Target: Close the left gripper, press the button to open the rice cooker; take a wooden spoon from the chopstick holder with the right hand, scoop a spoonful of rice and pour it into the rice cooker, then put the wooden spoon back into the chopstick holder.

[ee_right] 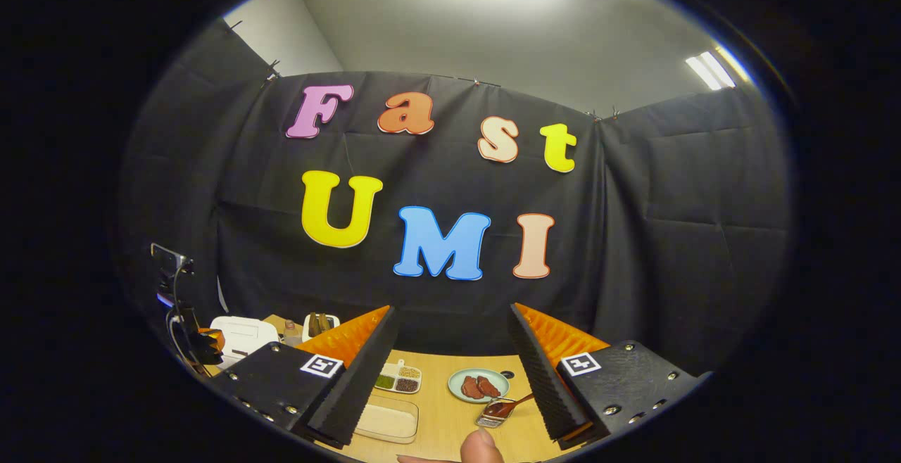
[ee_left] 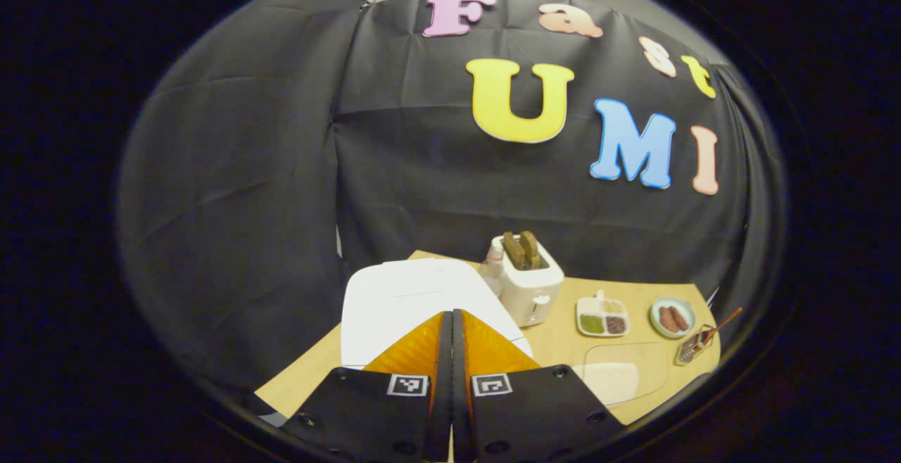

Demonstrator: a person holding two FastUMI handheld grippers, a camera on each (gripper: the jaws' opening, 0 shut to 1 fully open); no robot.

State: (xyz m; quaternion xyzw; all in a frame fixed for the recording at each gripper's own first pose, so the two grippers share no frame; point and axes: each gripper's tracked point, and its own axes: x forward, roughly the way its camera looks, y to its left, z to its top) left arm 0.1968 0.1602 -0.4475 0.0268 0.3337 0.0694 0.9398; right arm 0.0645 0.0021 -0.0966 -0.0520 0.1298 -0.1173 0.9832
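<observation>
The white rice cooker (ee_left: 415, 297) sits with its lid down at the table's left end. My left gripper (ee_left: 451, 314) is shut with nothing between its fingers, its tips over the near part of the lid. Whether they touch it is unclear. The wooden spoon (ee_left: 723, 322) leans in the metal chopstick holder (ee_left: 691, 350) at the far right. A clear tub of rice (ee_left: 619, 375) lies in front of it. In the right gripper view my right gripper (ee_right: 452, 308) is open and held high over the table, with the chopstick holder (ee_right: 490, 415), spoon (ee_right: 517, 402) and rice tub (ee_right: 386, 419) below it.
A white toaster (ee_left: 528, 283) with toast stands just right of the cooker. A divided dish (ee_left: 602, 316) of grains and a plate of sausages (ee_left: 672, 317) sit behind the tub. A person's fingertip (ee_right: 481, 445) shows at the bottom edge. A camera stand (ee_right: 172, 266) rises at the left.
</observation>
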